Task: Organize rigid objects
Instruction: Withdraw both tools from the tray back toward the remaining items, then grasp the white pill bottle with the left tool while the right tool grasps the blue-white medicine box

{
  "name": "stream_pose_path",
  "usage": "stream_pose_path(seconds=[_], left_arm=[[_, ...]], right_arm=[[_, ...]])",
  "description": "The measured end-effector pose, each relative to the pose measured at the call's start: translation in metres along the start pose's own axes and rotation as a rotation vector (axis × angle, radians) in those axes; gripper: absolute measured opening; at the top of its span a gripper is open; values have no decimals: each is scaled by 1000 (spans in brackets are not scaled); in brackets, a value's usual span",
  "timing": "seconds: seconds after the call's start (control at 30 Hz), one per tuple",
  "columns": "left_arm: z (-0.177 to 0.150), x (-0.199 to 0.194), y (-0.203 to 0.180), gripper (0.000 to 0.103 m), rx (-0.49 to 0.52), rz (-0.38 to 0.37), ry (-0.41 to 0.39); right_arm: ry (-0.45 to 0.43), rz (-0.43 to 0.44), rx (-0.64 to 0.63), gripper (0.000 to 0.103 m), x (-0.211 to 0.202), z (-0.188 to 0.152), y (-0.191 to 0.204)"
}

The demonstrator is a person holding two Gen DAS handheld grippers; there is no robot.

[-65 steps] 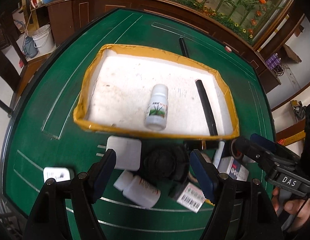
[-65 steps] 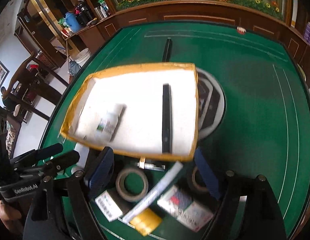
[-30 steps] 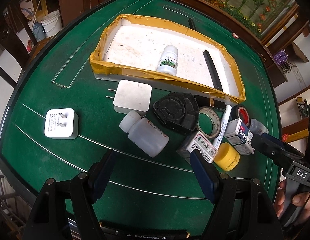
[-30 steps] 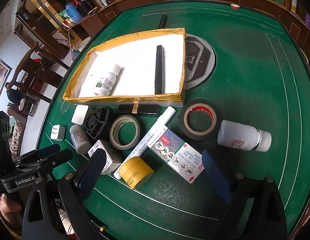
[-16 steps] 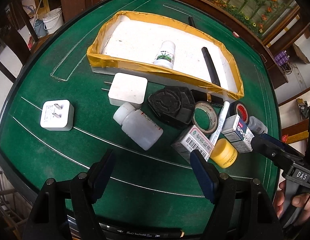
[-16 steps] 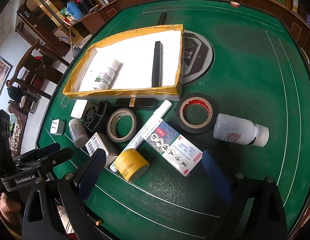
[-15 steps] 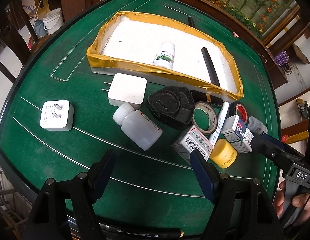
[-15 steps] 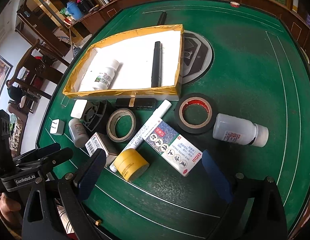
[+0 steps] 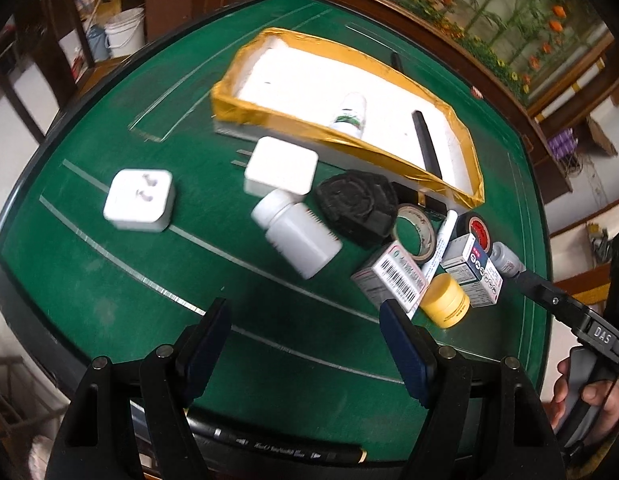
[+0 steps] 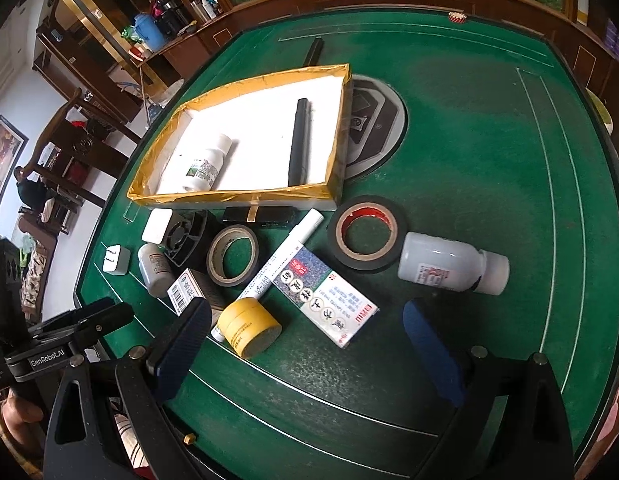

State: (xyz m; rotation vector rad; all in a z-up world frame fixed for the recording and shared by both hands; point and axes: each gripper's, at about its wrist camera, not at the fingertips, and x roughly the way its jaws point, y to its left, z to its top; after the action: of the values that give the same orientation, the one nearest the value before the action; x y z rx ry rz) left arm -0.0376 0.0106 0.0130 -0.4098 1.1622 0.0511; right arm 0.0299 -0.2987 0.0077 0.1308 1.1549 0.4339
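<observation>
Both the left gripper (image 9: 305, 344) and right gripper (image 10: 309, 344) are being held apart and empty above the green bench (image 10: 469, 160). Loose items are lying before the yellow-taped tray (image 10: 237, 196), a labelled bottle (image 10: 205, 164) resting inside it.

Three bottles (image 10: 453, 266) (image 10: 155, 268) (image 10: 207, 164), two tape rolls (image 10: 367, 238) (image 10: 232, 255), two white plug adapters (image 9: 138, 200) (image 9: 280, 166). Two cartons (image 10: 327, 298) (image 10: 187, 290), two markers (image 10: 285, 248) (image 10: 298, 142). One yellow jar (image 10: 251, 326), one tray (image 10: 237, 196).

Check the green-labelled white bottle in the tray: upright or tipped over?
Tipped over. The bottle lies on its side on the tray floor, cap toward the far wall.
</observation>
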Motion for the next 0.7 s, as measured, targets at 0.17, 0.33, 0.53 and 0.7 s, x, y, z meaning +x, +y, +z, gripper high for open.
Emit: stream_pose_path(seconds=[0.17, 0.33, 0.53, 0.7], left_arm=[[-6, 4, 7, 80, -60, -25, -1], [11, 11, -2, 80, -94, 3, -31], [43, 38, -1, 80, -153, 43, -16], [47, 63, 1, 50, -146, 45, 16]], right_arm=[[18, 4, 17, 97, 4, -6, -9], [24, 6, 13, 97, 4, -8, -12], [17, 6, 13, 97, 1, -8, -14], [10, -7, 31, 97, -4, -11, -26]])
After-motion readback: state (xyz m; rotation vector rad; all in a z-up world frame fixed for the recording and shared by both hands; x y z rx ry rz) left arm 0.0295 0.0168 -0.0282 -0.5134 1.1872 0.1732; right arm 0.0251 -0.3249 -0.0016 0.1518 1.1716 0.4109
